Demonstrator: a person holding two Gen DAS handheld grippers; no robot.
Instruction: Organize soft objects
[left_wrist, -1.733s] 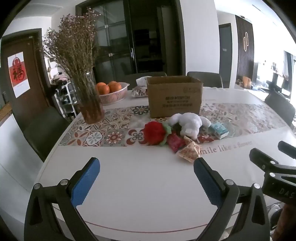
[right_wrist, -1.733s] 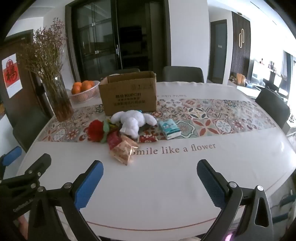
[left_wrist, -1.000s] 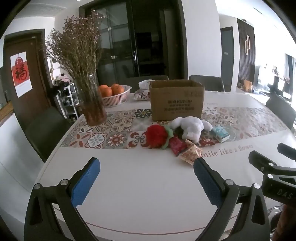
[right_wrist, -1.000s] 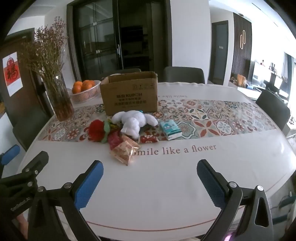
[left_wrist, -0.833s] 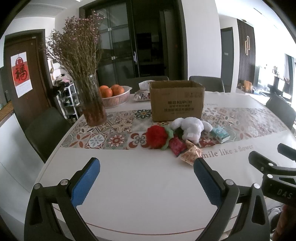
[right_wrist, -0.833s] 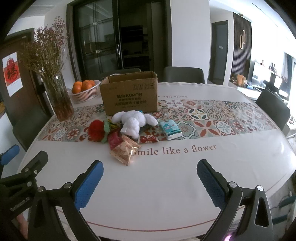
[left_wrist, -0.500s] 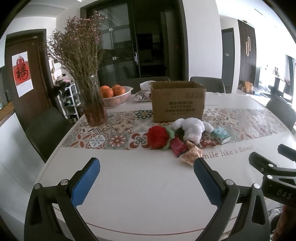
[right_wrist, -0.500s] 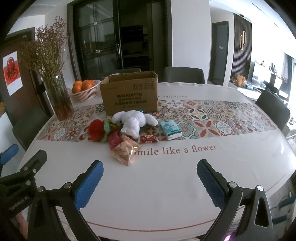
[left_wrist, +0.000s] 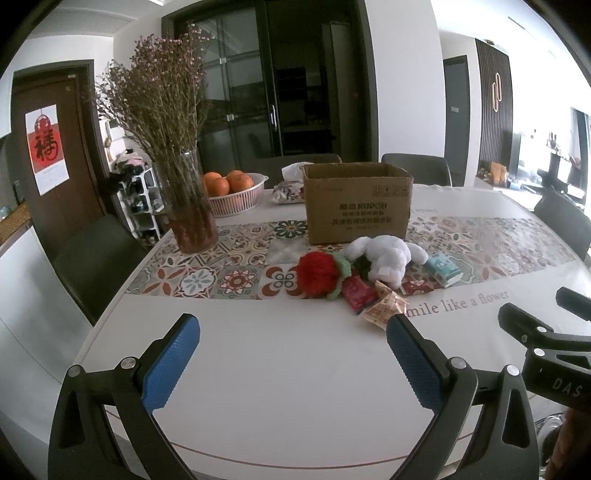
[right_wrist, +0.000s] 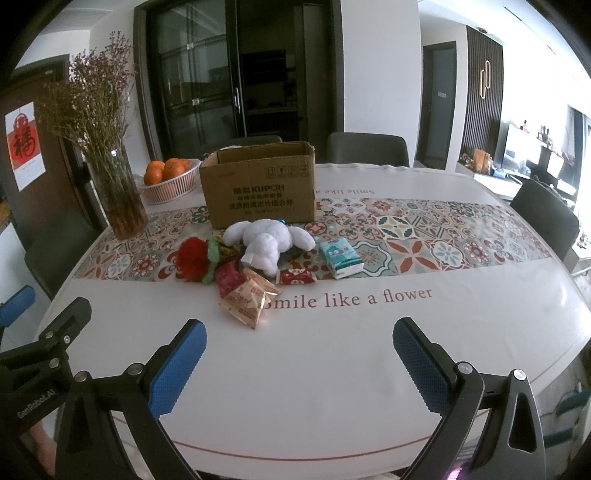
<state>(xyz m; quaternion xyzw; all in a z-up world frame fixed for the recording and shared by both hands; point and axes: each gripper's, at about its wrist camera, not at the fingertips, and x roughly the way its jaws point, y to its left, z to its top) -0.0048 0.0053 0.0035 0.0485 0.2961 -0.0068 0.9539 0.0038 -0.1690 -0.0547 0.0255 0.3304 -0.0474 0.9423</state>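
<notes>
White plush (right_wrist: 264, 238) ahead of both claws, beside box (right_wrist: 258, 184), ready for packing; left claw (left_wrist: 291, 358), right claw (right_wrist: 295, 360) released, hovering over bench (right_wrist: 332, 350).

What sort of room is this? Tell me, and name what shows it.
Most likely a home dining room: a round table with a patterned runner and chairs around it, a basket of oranges and a vase of dried flowers.

— Could you see inside the cardboard box (right_wrist: 258, 188)?
— No, its near wall hid the interior.
— And the tissue pack (left_wrist: 291, 184)?
— Mostly hidden behind the box's far left corner.
</notes>
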